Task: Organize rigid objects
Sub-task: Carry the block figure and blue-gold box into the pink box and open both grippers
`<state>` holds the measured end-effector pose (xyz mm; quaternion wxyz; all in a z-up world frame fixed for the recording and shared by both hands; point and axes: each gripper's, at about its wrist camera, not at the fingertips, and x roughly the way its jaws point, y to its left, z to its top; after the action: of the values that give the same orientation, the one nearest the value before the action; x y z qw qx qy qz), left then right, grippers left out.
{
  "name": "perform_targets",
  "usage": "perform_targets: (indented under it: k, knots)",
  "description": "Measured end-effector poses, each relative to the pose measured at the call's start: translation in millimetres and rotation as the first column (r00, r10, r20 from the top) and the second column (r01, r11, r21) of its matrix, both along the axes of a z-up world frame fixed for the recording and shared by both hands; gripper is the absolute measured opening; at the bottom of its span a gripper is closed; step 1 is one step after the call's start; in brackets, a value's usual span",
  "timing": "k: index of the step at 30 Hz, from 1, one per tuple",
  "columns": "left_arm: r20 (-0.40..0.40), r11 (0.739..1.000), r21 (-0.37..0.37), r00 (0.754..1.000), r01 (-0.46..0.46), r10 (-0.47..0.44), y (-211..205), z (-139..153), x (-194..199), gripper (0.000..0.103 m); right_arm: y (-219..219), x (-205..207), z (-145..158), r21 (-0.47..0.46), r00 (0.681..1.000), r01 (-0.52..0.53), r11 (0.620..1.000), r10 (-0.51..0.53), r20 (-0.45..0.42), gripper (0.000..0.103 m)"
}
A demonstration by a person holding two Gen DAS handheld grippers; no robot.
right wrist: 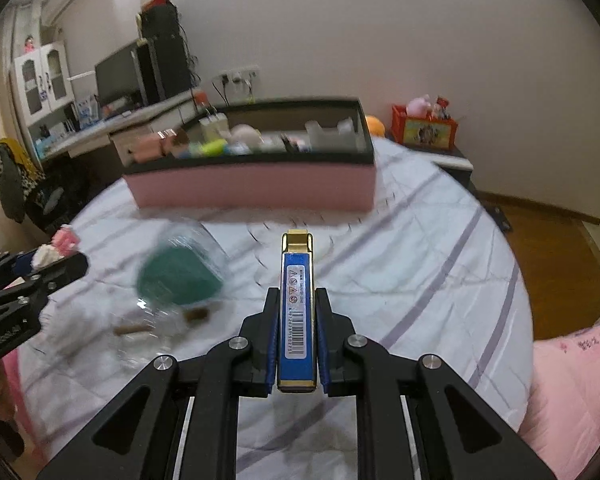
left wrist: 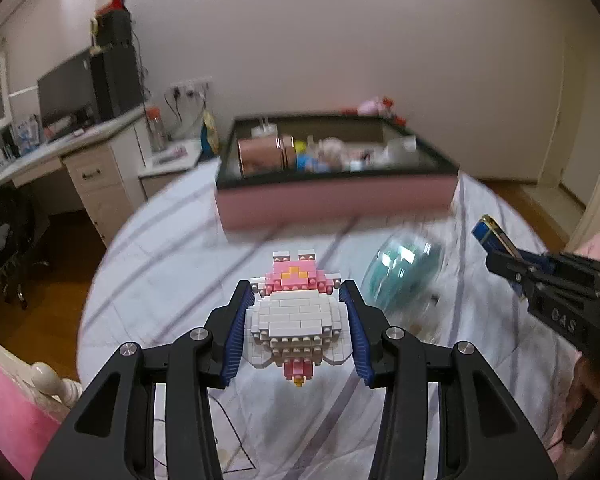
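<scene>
A white and pink toy-brick figure (left wrist: pixel 296 320) sits between the blue pads of my left gripper (left wrist: pixel 296 286), which is shut on it and holds it above the striped bed sheet (left wrist: pixel 172 272). In the right wrist view, my right gripper (right wrist: pixel 298 292) is shut on a slim blue and gold lighter (right wrist: pixel 298 312) that sticks out past its fingertips. That lighter (left wrist: pixel 488 234) and the right gripper (left wrist: pixel 500 256) also show at the right of the left wrist view. At the left edge of the right wrist view, the left gripper (right wrist: pixel 72 264) carries the figure (right wrist: pixel 56 248).
A pink box with a dark rim (left wrist: pixel 332 204) (right wrist: pixel 252 192), holding several small items, stands on the bed ahead. A clear container with a teal inside (left wrist: pixel 404 276) (right wrist: pixel 180 276) lies on the sheet between the grippers, beside small brown pieces (right wrist: pixel 196 314). A desk (left wrist: pixel 60 152) stands at the left.
</scene>
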<state>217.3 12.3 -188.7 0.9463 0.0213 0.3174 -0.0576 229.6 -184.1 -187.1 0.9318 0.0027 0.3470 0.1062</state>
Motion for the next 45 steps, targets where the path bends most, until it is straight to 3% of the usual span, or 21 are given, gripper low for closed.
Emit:
perform_targets:
  k: [5, 10, 20, 30, 45]
  knots:
    - [0.085, 1.0, -0.018, 0.996, 0.002, 0.0, -4, 32, -8, 0.045, 8, -23, 40, 0.021, 0.992, -0.016, 1.0, 0.013, 0.126, 0.015]
    - [0.203, 0.999, -0.031, 0.978, -0.032, 0.038, -7, 67, -22, 0.045, 19, -52, 79, 0.064, 0.955, -0.034, 0.997, 0.014, 0.296, 0.015]
    - [0.363, 1.0, 0.003, 0.931, -0.027, 0.024, -14, 121, -53, 0.045, 30, -70, 118, 0.036, 0.927, -0.031, 0.999, 0.016, 0.375, 0.016]
    - [0.446, 0.999, 0.001, 0.894, -0.033, 0.029, -10, 150, -67, 0.045, 36, -79, 144, 0.009, 0.899, -0.032, 0.999, 0.025, 0.437, 0.016]
    - [0.435, 1.0, 0.011, 0.9, -0.016, 0.01, -18, 149, -42, 0.045, 40, -58, 146, -0.008, 0.896, -0.039, 0.999, 0.038, 0.442, 0.016]
